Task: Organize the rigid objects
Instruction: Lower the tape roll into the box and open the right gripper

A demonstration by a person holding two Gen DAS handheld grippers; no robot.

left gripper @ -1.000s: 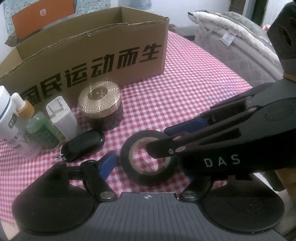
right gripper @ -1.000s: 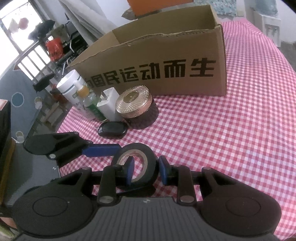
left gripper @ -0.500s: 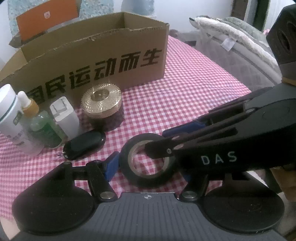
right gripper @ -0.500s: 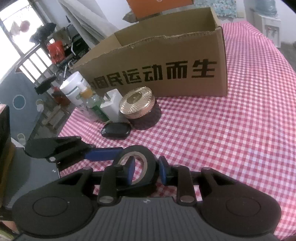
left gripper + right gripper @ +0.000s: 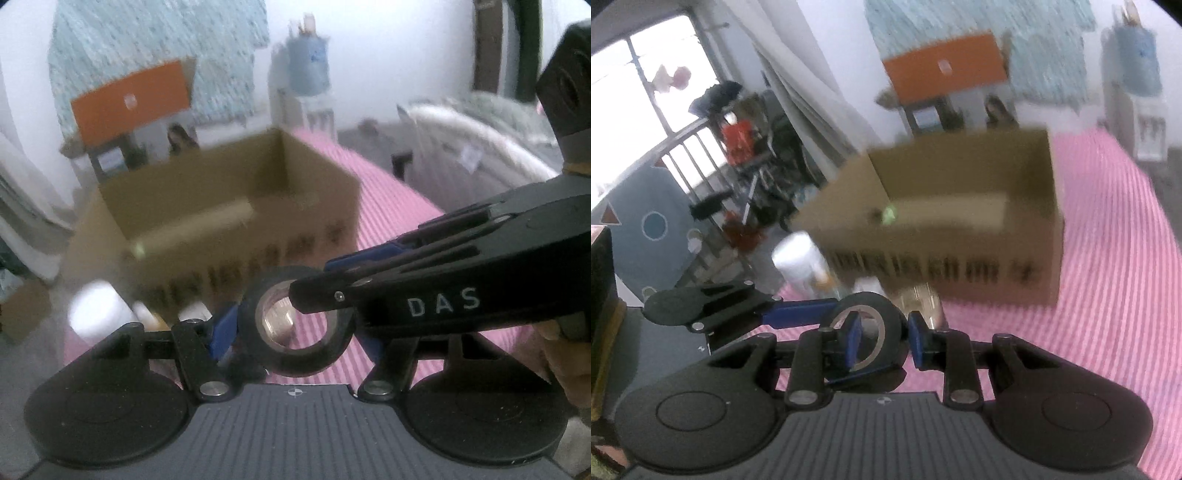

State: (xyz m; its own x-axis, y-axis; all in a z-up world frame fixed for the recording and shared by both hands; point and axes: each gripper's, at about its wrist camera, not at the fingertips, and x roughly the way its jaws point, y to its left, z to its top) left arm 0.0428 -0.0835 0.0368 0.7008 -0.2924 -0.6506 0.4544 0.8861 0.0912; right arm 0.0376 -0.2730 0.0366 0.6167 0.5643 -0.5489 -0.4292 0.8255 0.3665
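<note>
A black roll of tape (image 5: 295, 354) is held in the air between both grippers, above the red checked table (image 5: 388, 206). My left gripper (image 5: 295, 332) is shut across the roll's outer sides. My right gripper (image 5: 881, 338) is shut on the roll's wall, one finger through its hole; the roll shows in the right wrist view (image 5: 892, 326) too. The right gripper's arm (image 5: 443, 284) crosses the left wrist view. The open cardboard box (image 5: 229, 214) stands just behind, its inside visible with a pale long item in it. Both views are motion-blurred.
A white bottle (image 5: 96, 314) and other small items stand blurred by the box's near left corner. An orange box (image 5: 133, 99) sits behind the cardboard box. Bedding (image 5: 480, 136) lies beyond the table's right edge. A railing and clutter (image 5: 738, 155) are at left.
Both grippers have lifted the tape roll off the table and raised it. The views now look down into the box. The small items have dropped low in view.
</note>
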